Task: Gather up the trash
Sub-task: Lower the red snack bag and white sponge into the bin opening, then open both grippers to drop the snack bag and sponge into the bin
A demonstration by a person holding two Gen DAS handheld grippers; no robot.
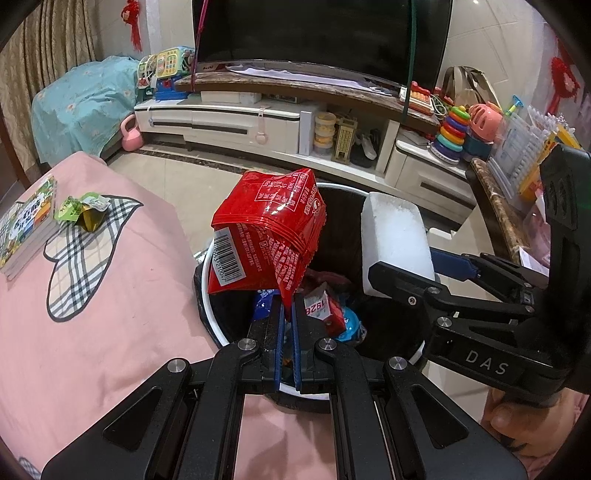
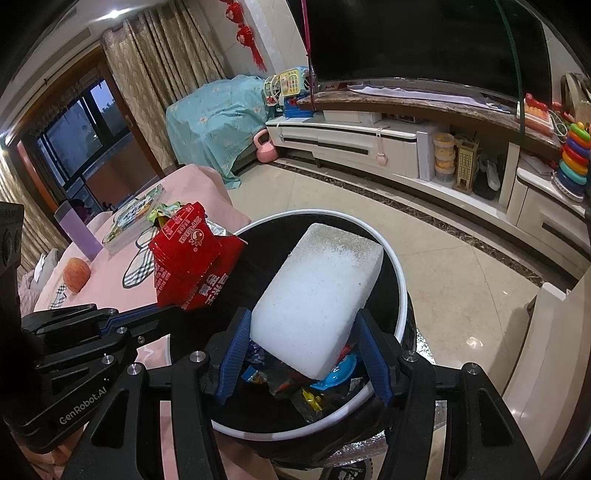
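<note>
Red snack bag [image 1: 267, 232], crumpled and printed with white text and a barcode, held above the open trash bin [image 1: 212, 314], its lower corner pinched between the blue pads of the left tool [image 1: 287, 314], whose two sides stand close together on the foil. White foam block [image 2: 317, 295], rectangular and grainy, held over the same bin with the right tool [image 2: 304, 354] clamped on its near end, one blue pad pressed against each side. In the left wrist view the block [image 1: 395, 240] appears to the right of the bag, with the right tool [image 1: 402, 273] reaching in from the right edge; in the right wrist view the bag [image 2: 192, 258] appears to the left of the block, carried by the left tool [image 2: 173, 308]. The bin [image 2: 397, 269] has a white rim and a black liner and contains assorted wrappers [image 2: 317, 384], including blue and red pieces. Just beside the bin, a surface covered in pink cloth [image 1: 110, 295] carries a green wrapper [image 1: 83, 210], a stack of books [image 1: 27, 229], an apple [image 2: 77, 275] and a purple container [image 2: 77, 229]. Beyond, across a tiled floor [image 2: 461, 280], a TV cabinet [image 1: 258, 118] with a dark television [image 1: 321, 33], toys, a ring stacker [image 1: 450, 133] and a pink kettlebell [image 1: 131, 134].
</note>
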